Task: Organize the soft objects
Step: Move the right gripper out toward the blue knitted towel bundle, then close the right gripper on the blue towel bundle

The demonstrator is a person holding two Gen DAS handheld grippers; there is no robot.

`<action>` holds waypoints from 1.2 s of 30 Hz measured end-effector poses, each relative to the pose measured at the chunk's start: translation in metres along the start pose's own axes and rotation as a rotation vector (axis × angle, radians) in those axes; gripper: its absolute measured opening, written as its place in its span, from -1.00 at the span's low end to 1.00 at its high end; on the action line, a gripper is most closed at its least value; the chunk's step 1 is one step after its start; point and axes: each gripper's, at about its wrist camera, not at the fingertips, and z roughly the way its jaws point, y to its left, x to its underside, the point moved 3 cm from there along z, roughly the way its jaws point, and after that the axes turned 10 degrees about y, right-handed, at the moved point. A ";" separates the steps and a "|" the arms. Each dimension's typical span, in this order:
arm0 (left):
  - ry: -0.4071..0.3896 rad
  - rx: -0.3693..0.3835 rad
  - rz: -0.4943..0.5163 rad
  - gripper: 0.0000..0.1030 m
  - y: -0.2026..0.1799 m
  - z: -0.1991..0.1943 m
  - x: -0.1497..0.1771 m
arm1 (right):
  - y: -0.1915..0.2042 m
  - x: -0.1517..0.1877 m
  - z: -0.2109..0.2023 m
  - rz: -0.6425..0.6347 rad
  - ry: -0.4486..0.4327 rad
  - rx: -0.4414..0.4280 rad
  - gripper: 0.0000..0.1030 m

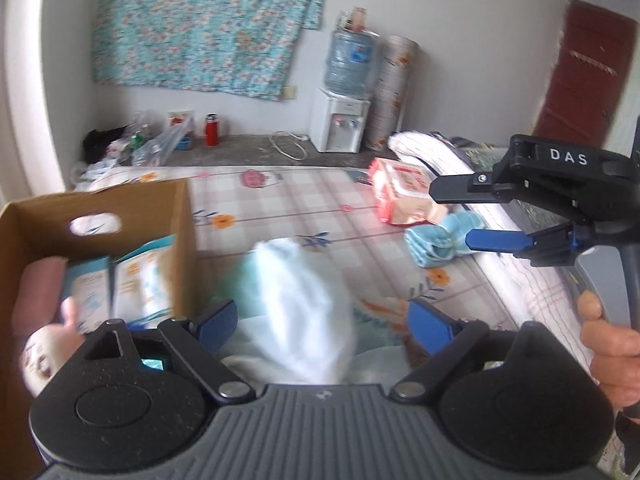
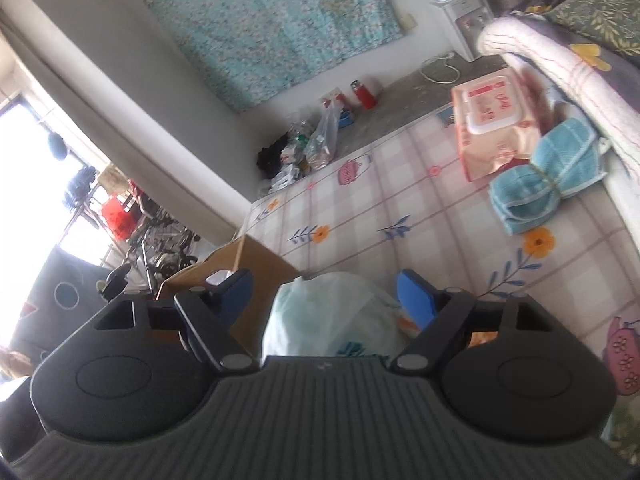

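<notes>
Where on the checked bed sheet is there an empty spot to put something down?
Bare sheet lies between the brown cardboard box and the pink wipes pack. It is crowded by the folded blue towel and the white plastic bag.

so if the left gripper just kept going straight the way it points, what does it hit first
Most likely the white plastic bag lying on the bed directly ahead between its open fingers; the cardboard box sits off to its left. Blur makes depth uncertain.

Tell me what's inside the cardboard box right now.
In the cardboard box: a pink roll and white-and-teal packets standing against its wall. The left gripper hides the box's near part, and its floor is out of sight.
</notes>
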 end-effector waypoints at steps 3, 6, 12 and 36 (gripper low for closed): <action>0.024 -0.002 0.073 0.86 -0.024 0.023 -0.015 | -0.040 -0.011 -0.005 0.066 -0.027 0.039 0.58; 0.048 -0.005 0.140 0.88 -0.043 0.047 -0.036 | -0.084 -0.024 -0.005 0.162 -0.053 0.069 0.60; 0.163 0.036 0.098 0.88 -0.059 0.109 -0.085 | -0.160 -0.046 0.017 0.346 -0.076 0.125 0.60; 0.457 0.264 -0.317 -0.46 -0.080 0.280 -0.127 | -0.255 -0.077 0.125 0.628 -0.166 0.045 0.35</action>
